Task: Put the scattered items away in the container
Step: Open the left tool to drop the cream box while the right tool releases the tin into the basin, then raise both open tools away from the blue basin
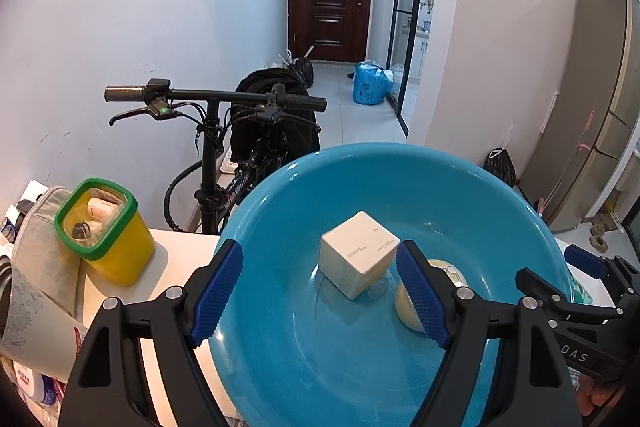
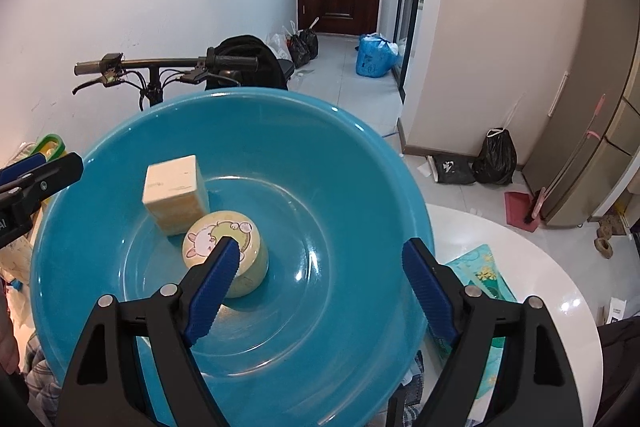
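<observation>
Tools (image 1: 320,291) (image 2: 324,287) agape, empty, above basin (image 2: 360,163)

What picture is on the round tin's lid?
A cartoon bunny on the round tin, clearest in the right wrist view.

The right tool (image 2: 320,283) is being held spread wide above the blue basin (image 2: 360,163), with nothing gripped between its fingers. A cream box (image 2: 174,193) and a round tin (image 2: 228,247) with a cartoon lid are being carried inside the basin, touching each other. The basin is being supported by the white desk (image 2: 552,267). A teal packet (image 2: 480,267) is lying just beside the basin.
</observation>
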Action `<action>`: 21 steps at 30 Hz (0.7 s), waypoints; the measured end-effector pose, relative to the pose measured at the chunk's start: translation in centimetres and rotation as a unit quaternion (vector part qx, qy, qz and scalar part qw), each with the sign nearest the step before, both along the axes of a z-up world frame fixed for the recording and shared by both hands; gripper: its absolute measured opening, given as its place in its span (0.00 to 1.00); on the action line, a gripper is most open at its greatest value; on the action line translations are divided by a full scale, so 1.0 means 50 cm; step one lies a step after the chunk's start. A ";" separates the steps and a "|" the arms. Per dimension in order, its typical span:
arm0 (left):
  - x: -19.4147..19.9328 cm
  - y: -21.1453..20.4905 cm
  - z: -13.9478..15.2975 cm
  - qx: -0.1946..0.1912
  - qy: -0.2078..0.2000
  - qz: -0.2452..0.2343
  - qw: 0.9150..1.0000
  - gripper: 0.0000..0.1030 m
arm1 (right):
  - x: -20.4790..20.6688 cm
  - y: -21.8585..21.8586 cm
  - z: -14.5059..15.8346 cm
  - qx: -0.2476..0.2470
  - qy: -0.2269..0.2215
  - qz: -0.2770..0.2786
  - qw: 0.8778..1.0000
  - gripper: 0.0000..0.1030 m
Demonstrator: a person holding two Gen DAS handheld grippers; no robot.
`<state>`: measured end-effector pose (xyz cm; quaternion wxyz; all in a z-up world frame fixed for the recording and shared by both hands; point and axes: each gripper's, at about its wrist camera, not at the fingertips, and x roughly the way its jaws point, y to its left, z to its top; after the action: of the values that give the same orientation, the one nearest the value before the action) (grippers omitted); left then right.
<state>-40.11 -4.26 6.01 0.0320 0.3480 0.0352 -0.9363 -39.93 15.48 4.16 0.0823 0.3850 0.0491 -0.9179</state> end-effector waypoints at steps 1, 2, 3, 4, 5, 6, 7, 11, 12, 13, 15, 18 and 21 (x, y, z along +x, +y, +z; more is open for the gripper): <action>0.001 0.000 0.002 0.000 0.002 0.001 1.000 0.79 | 0.001 0.001 0.003 -0.001 0.002 0.000 1.000 0.80; 0.003 0.000 0.005 -0.001 0.005 0.001 1.000 0.79 | 0.002 0.001 0.007 -0.002 0.004 0.001 1.000 0.80; 0.005 0.001 0.009 -0.002 0.008 0.000 1.000 0.79 | 0.004 0.001 0.011 -0.002 0.007 0.001 1.000 0.80; 0.008 0.002 0.011 -0.002 0.010 0.000 1.000 0.79 | 0.005 0.000 0.015 -0.003 0.010 0.001 1.000 0.80; 0.010 0.002 0.015 -0.004 0.013 0.000 1.000 0.79 | 0.006 0.000 0.020 -0.005 0.013 0.001 1.000 0.80; 0.012 0.003 0.018 -0.006 0.017 0.000 1.000 0.79 | 0.009 0.000 0.025 -0.007 0.016 0.001 1.000 0.80; 0.015 0.004 0.022 -0.009 0.020 0.001 1.000 0.79 | 0.010 0.001 0.029 -0.008 0.018 0.002 1.000 0.80; 0.030 0.010 0.040 -0.016 0.036 0.000 0.999 0.79 | 0.019 -0.002 0.048 -0.010 0.032 0.002 0.999 0.80; 0.033 0.009 0.045 -0.017 0.040 0.000 0.999 0.79 | 0.022 -0.002 0.053 -0.011 0.036 0.002 0.999 0.80; 0.037 0.010 0.049 -0.019 0.044 0.000 0.999 0.79 | 0.025 -0.002 0.059 -0.013 0.040 0.002 0.999 0.80; 0.046 0.013 0.061 -0.022 0.053 -0.003 0.998 0.79 | 0.033 -0.002 0.068 -0.016 0.048 0.002 0.999 0.80; 0.059 0.015 0.077 -0.025 0.065 -0.005 0.998 0.80 | 0.043 -0.001 0.084 -0.020 0.059 0.002 0.998 0.80; 0.076 0.016 0.095 -0.023 0.082 -0.008 0.996 0.80 | 0.055 0.001 0.101 -0.023 0.072 0.003 0.997 0.80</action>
<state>-36.28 -3.47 10.75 0.0299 0.2698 0.0140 -0.9624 -37.19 15.52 9.22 0.0900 0.3160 0.0345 -0.9438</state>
